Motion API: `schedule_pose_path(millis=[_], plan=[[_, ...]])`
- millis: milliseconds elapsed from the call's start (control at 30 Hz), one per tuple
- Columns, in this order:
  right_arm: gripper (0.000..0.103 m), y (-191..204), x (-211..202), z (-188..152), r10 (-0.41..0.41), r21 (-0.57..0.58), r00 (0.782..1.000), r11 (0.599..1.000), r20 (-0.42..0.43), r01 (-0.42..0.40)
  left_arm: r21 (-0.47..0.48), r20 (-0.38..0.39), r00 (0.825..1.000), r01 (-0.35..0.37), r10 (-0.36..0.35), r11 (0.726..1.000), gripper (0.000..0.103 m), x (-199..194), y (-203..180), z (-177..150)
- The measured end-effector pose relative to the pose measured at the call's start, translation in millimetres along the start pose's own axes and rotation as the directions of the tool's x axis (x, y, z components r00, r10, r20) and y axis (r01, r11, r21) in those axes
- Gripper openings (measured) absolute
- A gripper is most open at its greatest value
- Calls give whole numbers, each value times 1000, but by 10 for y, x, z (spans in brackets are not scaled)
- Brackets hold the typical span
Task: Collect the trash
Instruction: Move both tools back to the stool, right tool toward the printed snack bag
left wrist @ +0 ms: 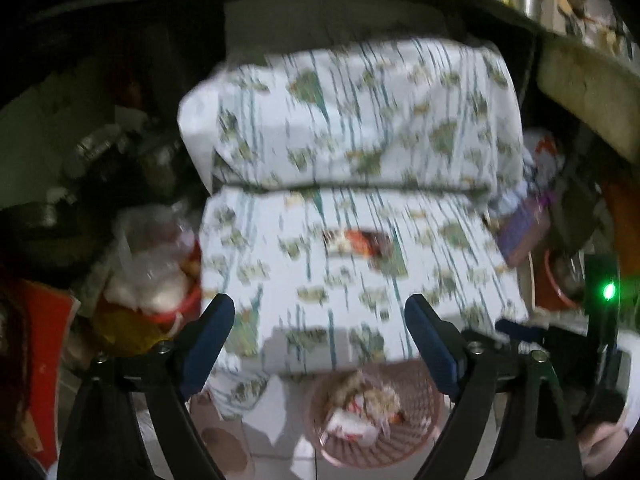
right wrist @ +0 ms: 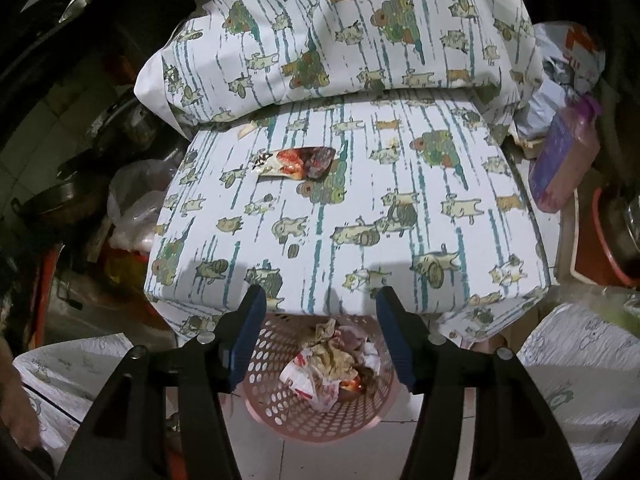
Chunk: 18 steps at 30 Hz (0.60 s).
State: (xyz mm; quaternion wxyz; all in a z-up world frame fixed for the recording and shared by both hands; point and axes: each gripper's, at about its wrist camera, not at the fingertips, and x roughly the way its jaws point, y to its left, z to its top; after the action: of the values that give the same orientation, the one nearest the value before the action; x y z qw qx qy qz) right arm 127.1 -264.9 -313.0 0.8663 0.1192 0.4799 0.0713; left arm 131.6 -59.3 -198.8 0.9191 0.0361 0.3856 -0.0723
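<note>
so there's one wrapper [right wrist: 295,164] left out, a red and white crumpled snack packet lying flat on the printed cushion seat [right wrist: 400,216], a bit left of centre and in the upper-middle of the right wrist frame. in the left wrist view the same wrapper [left wrist: 358,245] sits near the middle of the frame, but that whole shot is smeared with blur. one pink perforated basket [right wrist: 276,364] sits on the tiled floor at the bottom centre, tucked just under the front edge of the seat, with a wad of crumpled bags and paper [right wrist: 332,364] in it; i can't count the pieces, they're all mashed together. it shows in the left view too, basket [left wrist: 420,424] at bottom centre. two grippers: right gripper [right wrist: 320,316] has its blue-padded fingers spread wide with nothing between them, hanging right over the basket mouth. left gripper [left wrist: 320,332] is also spread wide and gripping nothing, over the seat's front edge. one back pillow [right wrist: 340,28] in the same cat print fills the top of the frame, and one purple-lidded container [right wrist: 560,160] leans at the right edge.
</note>
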Motion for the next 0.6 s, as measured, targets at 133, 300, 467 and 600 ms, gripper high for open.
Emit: schedule_pose_path(millis=[133,300,467,600], plan=[[60,20,-40,199,-29,-29,999,999,45,30,30,33,999,-34,33,999,89,68,22,246],[60,28,-167,566,-22,-56,996,998,91,28,56,62,996,-72,69,996,89,369,53,619],[62,48,-187,959,-50,-102,985,992,167,68,48,97,993,-72,67,996,89,525,158,944],[62,45,-23,1164,-63,-103,985,991,161,81,63,127,985,-127,119,990,89,625,228,1086]])
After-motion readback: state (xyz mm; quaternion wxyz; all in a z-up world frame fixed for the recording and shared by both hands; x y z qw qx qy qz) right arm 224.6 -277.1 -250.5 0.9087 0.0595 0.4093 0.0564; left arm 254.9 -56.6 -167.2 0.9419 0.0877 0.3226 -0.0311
